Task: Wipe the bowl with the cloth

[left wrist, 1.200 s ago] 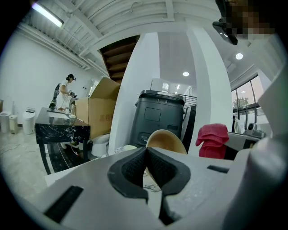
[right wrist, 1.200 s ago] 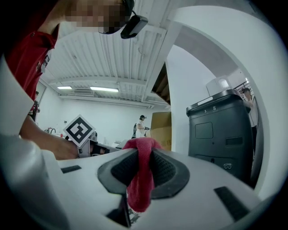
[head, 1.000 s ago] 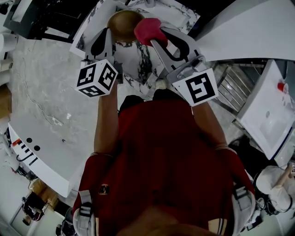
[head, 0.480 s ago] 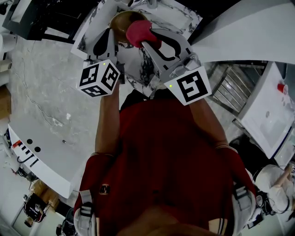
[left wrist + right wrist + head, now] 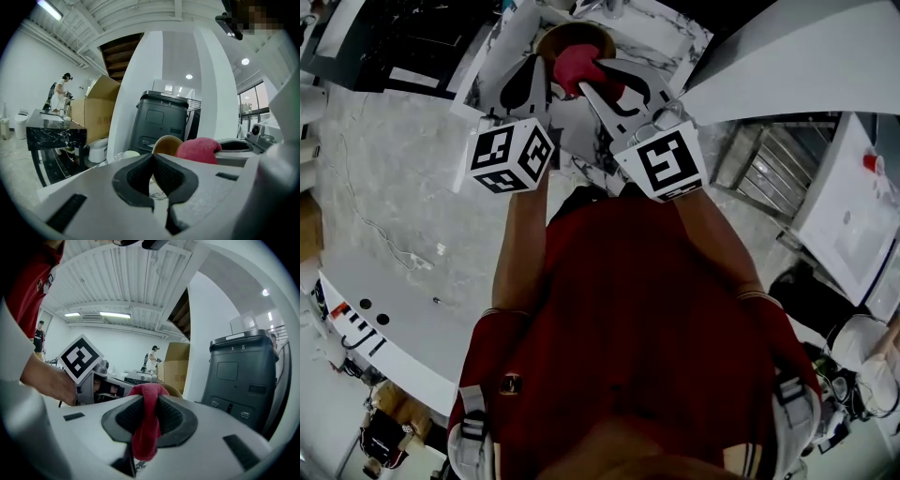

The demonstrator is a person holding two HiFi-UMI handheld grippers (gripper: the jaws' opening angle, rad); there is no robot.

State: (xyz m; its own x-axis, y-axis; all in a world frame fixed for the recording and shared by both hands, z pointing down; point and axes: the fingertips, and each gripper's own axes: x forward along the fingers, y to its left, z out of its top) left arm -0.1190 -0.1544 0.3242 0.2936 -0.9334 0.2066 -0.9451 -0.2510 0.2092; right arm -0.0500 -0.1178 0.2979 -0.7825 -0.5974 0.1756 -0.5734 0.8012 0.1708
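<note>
Head view: held the crumpled red cloth, clenched in the right hand-held gripper, inside the round brown bowl at the far marble surface; pinched its left rim with the left hand-held gripper.

The cloth fills the bowl; the left claw blocks its left rim.

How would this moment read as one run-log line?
left gripper: shut on bowl | right gripper: shut on cloth | cloth: at bowl opening
</note>
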